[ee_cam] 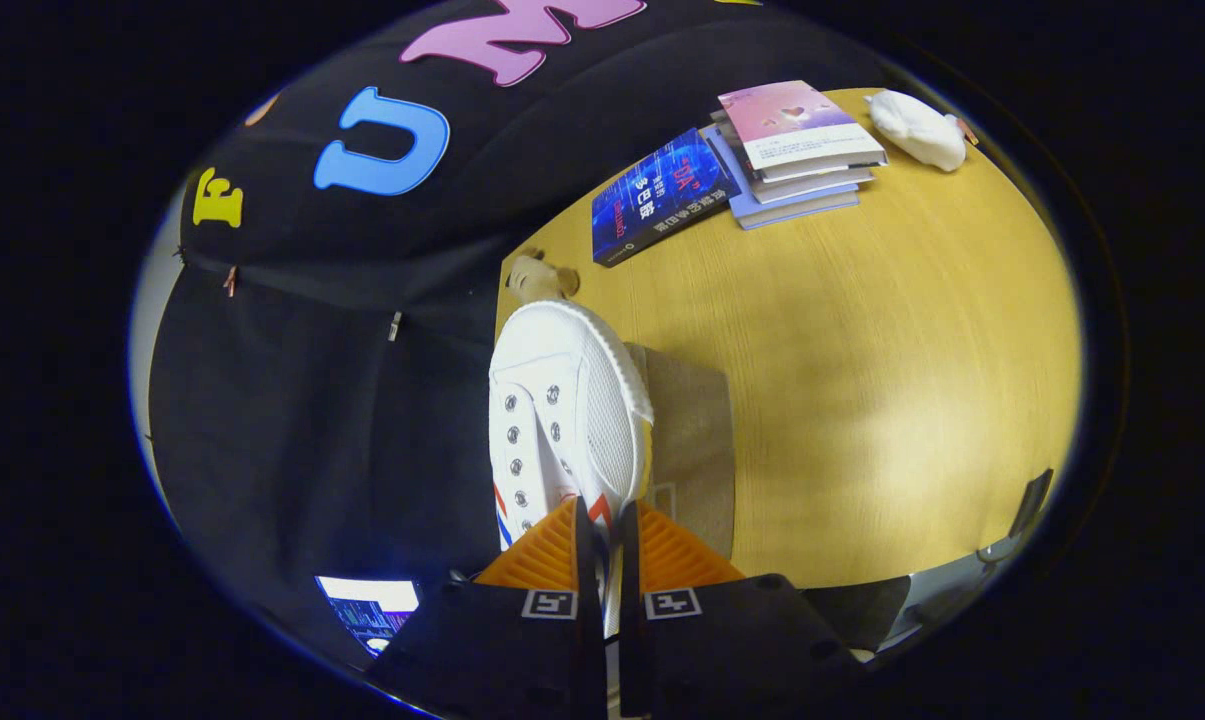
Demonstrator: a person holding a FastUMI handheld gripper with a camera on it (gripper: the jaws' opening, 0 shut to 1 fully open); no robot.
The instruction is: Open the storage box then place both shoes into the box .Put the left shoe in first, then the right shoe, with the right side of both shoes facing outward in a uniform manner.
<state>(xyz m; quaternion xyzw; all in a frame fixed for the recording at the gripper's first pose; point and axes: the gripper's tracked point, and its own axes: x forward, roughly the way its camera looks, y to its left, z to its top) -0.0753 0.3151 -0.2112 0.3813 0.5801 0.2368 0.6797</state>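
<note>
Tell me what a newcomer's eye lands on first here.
First comes the white shoe, pinched at its side wall between the gripper jaws, toe pointing away over the wooden table. Beyond it, at the table's far side, lie a blue book and a stack of books, with a white object beside them.

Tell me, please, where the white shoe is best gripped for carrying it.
At the thin side wall of the white shoe near its opening, coming from the heel end. The gripper looks shut on that edge, with the toe pointing away; the fabric is narrow enough to pinch.
</note>
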